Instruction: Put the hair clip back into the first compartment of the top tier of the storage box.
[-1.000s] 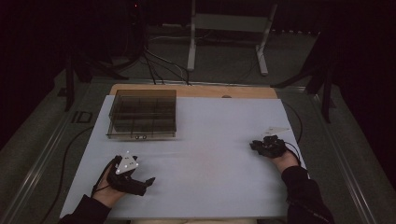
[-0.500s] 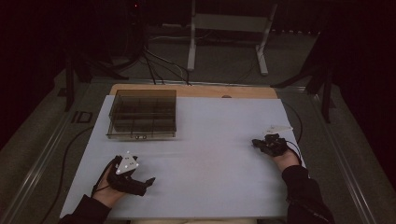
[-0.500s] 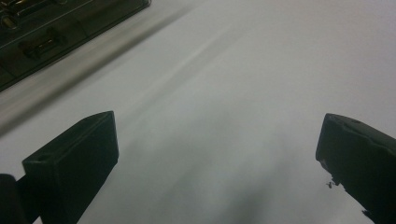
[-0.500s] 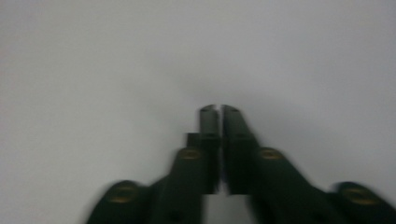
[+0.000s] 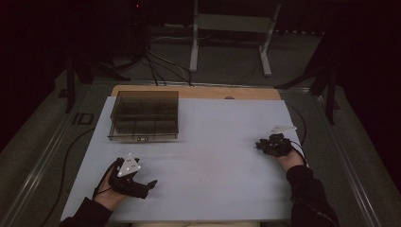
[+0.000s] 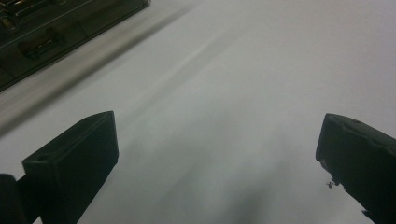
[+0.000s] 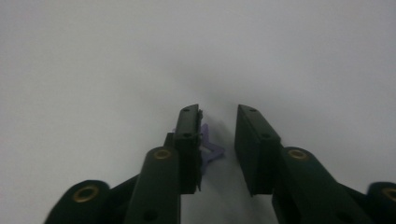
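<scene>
My right gripper [image 7: 218,126] rests low over the white table sheet at the right [image 5: 261,144]. Its jaws have just been opening and now stand a little apart. A small purple piece [image 7: 210,147] lies between them, against the left pad and apart from the right one. My left gripper [image 5: 149,184] lies at the front left of the sheet. In the left gripper view its jaws [image 6: 217,158] stand wide open over bare sheet, with nothing between them.
A dark see-through compartment box [image 5: 144,115] stands at the back left of the sheet [image 5: 213,156], and its corner [image 6: 46,28] is also seen from the left gripper. A wooden table edge [image 5: 198,91] runs behind it. Cables and a metal stand [image 5: 227,28] lie beyond.
</scene>
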Tool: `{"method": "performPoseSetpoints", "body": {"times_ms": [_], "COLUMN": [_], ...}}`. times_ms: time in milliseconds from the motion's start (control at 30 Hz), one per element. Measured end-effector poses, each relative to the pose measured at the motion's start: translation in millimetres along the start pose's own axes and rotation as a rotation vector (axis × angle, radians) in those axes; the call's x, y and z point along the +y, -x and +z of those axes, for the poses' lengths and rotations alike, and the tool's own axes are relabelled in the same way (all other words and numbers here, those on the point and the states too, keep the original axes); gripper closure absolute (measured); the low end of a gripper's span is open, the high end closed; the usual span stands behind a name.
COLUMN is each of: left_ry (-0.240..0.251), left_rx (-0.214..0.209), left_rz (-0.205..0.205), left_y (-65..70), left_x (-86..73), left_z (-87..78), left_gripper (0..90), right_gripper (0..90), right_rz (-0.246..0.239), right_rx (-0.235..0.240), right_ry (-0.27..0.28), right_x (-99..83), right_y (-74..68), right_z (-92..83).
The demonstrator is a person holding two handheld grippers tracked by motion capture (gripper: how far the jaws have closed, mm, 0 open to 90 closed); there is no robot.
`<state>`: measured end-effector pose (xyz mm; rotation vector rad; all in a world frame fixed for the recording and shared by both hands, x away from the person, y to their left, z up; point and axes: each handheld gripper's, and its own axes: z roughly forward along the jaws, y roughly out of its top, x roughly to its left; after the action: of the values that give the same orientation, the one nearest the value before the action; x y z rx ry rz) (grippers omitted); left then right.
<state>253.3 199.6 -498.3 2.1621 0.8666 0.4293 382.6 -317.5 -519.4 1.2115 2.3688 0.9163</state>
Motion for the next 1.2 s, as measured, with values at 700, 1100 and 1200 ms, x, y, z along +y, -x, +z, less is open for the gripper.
{"method": "performPoseSetpoints", "body": {"times_ms": [700,1100,1200], "left_ry": [-0.005,-0.006,-0.007], "left_rx": [-0.004,-0.004,-0.003], "left_rz": [0.007,0.007,0.008], "left_y": [0.1,-0.3,-0.3], "left_x": [-0.1,-0.5,-0.4], "left_z": [0.7,1.0,0.9], "left_gripper": [0.0,0.0,0.0], "right_gripper": [88.8,90.0,90.0], "right_rz": [-0.06,-0.054,-0.06], "right_rx": [-0.031,0.005,0.007], "right_ry": [-0.034,-0.017,-0.02], "right_x": [4.1,6.1,6.6], "right_y": [-8.6,-10.6,-11.5], "right_z": [0.5,-0.4,-1.1]}}
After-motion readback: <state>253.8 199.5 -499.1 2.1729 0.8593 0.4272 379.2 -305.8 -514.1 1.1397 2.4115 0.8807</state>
